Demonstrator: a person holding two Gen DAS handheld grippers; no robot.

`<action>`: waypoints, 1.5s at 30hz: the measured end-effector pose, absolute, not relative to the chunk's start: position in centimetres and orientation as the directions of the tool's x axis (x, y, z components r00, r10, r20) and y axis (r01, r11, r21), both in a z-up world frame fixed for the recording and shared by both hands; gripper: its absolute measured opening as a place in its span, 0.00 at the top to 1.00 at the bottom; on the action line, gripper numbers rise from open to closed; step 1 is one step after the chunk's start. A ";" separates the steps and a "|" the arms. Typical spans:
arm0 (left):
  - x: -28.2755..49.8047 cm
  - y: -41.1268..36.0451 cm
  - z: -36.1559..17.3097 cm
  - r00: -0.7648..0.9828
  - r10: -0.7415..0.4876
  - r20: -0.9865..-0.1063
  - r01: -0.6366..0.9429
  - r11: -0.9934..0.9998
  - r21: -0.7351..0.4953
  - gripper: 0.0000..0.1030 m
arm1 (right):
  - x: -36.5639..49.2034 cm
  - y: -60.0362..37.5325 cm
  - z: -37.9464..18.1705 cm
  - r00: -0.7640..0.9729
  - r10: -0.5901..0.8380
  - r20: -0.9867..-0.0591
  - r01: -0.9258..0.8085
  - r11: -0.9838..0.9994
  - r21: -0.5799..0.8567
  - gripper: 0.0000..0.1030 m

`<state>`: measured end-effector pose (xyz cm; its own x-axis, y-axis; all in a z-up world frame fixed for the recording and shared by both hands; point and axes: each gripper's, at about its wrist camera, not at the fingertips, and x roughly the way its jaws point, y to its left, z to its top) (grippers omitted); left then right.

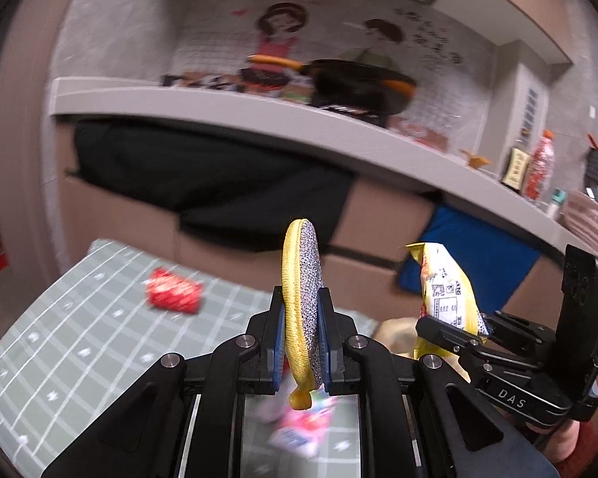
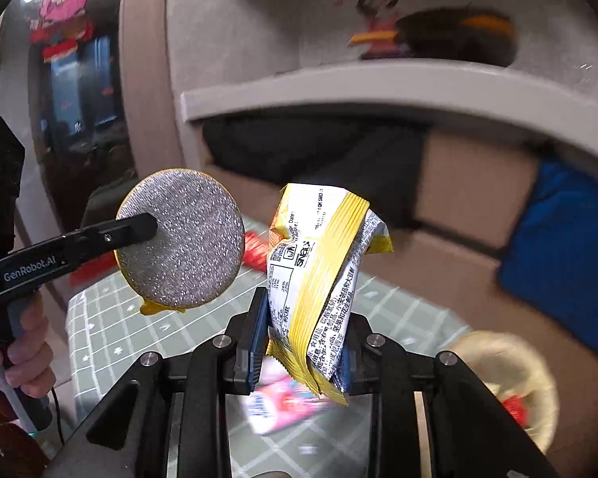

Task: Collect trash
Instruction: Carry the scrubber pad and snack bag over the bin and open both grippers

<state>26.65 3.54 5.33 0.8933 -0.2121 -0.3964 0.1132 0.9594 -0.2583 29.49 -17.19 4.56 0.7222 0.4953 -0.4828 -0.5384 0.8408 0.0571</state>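
My right gripper (image 2: 305, 352) is clamped on the yellow wrapper (image 2: 323, 279), which stands crumpled and upright between the pads, off the table. At nine o'clock from it my left gripper (image 1: 302, 338) pinches the scrubber (image 1: 302, 298) on edge — silver face one side, yellow the other. Below both lies the checked cloth (image 1: 79, 338), with a pink packet (image 2: 287, 402) under the jaws and a red wrapper (image 1: 174, 290) at ten o'clock. A pale basket (image 2: 538, 378) sits at four o'clock, red scraps inside.
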 end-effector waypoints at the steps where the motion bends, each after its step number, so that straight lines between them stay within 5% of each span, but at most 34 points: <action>1: 27.1 2.6 5.7 0.892 -0.226 -0.390 0.130 0.957 -0.258 0.86 | 29.4 -18.2 5.0 0.739 0.483 -0.470 -0.523 0.850 0.052 0.73; 16: 31.9 -12.5 5.8 0.800 -0.451 -0.394 0.388 0.892 -0.233 0.86 | 29.7 -32.2 5.3 0.859 0.276 -0.431 -0.273 0.959 0.070 0.73; 45: 38.7 -18.1 -6.7 0.592 -0.464 -0.659 0.369 0.883 -0.290 0.86 | 34.8 -37.0 -5.0 0.751 0.285 -0.596 -0.189 0.957 0.220 0.72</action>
<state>38.72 -18.08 -6.71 0.5915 -0.4641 -0.6593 0.3693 0.8829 -0.2901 34.76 -37.02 -5.03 0.7505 0.2849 -0.5963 -0.1888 0.9571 0.2197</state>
